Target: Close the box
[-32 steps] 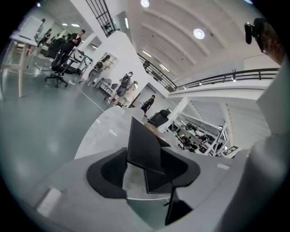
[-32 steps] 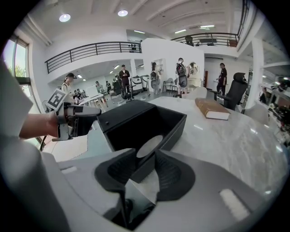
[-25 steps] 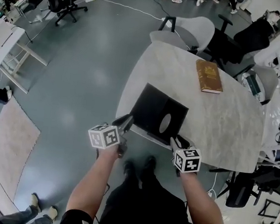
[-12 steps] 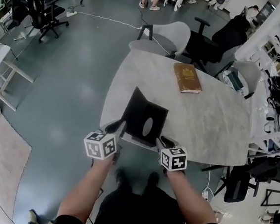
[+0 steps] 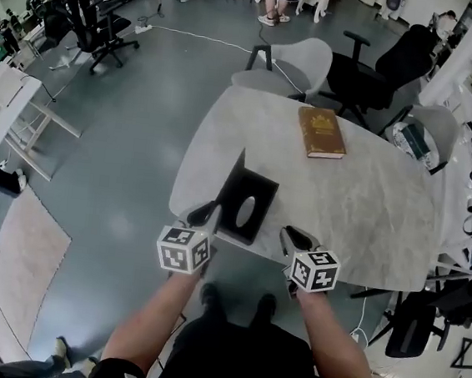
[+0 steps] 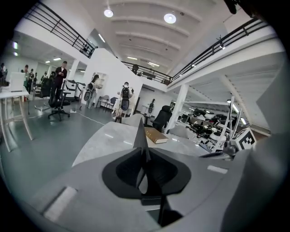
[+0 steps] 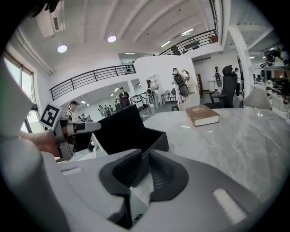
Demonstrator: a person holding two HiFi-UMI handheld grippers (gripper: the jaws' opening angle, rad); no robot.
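Near the front edge of the counter [image 5: 360,201], toward its left side, I see the black box [image 5: 250,215] sitting open. Its lid [image 5: 233,184] stands almost upright along the box's left side. My left gripper [image 5: 205,216] is clamped on the lid's near edge. In the left gripper view the thin black panel runs edge-on between the jaws, which have just been closing onto it. My right gripper [image 5: 288,233] sits just right of the box's near corner and is not touching it. Its jaws have just been closing and now leave only a narrow gap, with nothing gripped between them. A brown book [image 5: 321,132] lies farther back on the counter, well apart from the box.
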